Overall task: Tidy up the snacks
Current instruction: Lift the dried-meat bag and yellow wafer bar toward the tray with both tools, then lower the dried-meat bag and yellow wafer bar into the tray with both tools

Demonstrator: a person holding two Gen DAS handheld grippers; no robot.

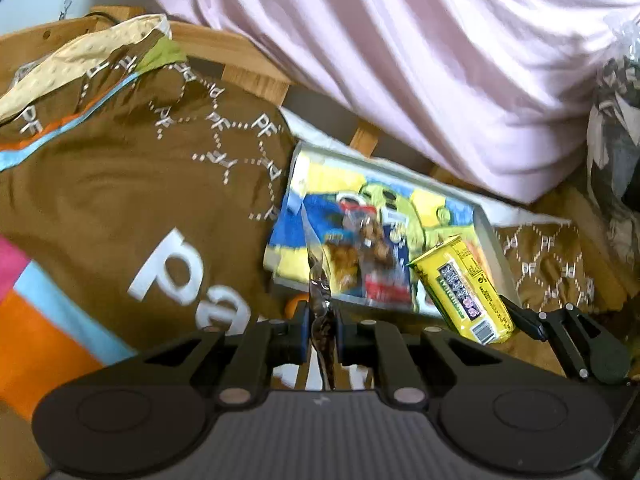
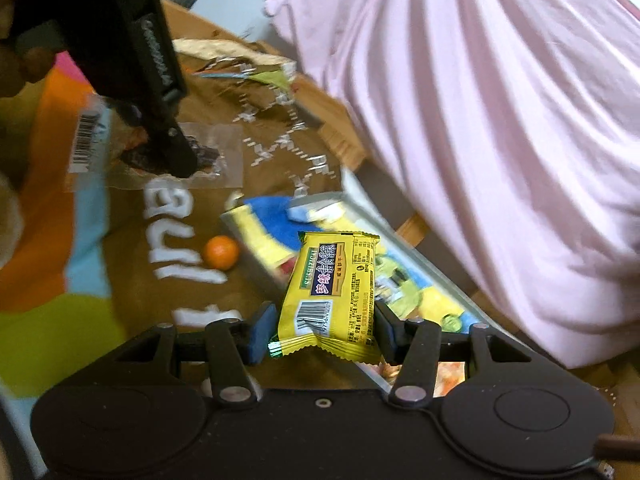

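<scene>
Brown printed cloth [image 1: 100, 208] — wooden frame [image 1: 244, 64], pink sheet [image 1: 440, 60]

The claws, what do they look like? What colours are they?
Both claws are black. The left claw and right claw each have two flat linkage arms joined by silver rivets, blue pads on the fingers, and a wide black base with two round discs. No sleeve shows.

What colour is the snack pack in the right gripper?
Yellow pack with a dark label panel and a barcode; clearest in the right wrist view.
</scene>
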